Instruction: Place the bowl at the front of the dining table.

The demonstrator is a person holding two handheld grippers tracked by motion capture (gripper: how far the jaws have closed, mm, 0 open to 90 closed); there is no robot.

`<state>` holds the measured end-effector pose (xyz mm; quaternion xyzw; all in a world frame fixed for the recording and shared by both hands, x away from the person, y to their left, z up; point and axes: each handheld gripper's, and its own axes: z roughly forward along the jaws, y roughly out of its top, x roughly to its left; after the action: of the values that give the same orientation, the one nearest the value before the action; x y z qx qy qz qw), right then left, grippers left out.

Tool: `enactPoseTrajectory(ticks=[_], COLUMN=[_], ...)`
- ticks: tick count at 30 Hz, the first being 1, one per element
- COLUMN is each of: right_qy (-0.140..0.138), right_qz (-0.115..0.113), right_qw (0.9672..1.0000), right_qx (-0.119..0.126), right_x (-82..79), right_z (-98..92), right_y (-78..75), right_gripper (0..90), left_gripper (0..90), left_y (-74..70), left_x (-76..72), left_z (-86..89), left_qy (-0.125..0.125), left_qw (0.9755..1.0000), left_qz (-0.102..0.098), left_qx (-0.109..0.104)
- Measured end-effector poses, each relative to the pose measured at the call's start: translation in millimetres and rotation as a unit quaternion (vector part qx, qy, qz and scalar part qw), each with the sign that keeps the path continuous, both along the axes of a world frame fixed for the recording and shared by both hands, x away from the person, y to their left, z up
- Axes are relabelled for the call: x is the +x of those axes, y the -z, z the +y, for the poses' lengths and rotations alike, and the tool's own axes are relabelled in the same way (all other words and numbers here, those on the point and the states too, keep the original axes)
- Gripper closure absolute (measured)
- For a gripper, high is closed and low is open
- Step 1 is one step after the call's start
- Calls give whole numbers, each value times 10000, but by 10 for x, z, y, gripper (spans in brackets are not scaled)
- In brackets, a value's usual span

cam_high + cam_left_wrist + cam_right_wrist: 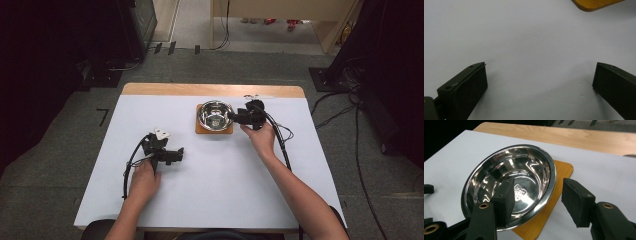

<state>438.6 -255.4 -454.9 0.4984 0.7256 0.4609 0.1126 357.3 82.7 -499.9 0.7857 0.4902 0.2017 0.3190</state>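
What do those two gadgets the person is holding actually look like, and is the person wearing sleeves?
Both are black. The left gripper carries a grey three-cornered plate on top and trails a black cable. Seen close, its jaws are flat black blocks with small screw holes. The right gripper trails its own cable; brass-coloured rivets sit at its jaw joints. The forearms are bare, with no sleeves in sight.
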Motion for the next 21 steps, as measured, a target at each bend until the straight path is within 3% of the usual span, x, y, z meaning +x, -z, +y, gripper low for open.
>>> enactPoseTrajectory(ticks=[9,15,21], right_qy=[8,22,11], right_qz=[-106,-87,72], right_qw=[9999,9999,9999], right_qx=[-76,95,-149], right_x=[-134,-206,-255], right_z=[-14,-58,-62], right_y=[-47,-58,-73], right_gripper=[435,368,310], left_gripper=[0,0,0], left_y=[0,0,0], left_x=[0,1,1], left_z=[0,0,0], left_qy=[-1,-2,-2], left_qw=[10000,10000,10000], left_qz=[3,5,4], left_qx=[-2,-5,-4])
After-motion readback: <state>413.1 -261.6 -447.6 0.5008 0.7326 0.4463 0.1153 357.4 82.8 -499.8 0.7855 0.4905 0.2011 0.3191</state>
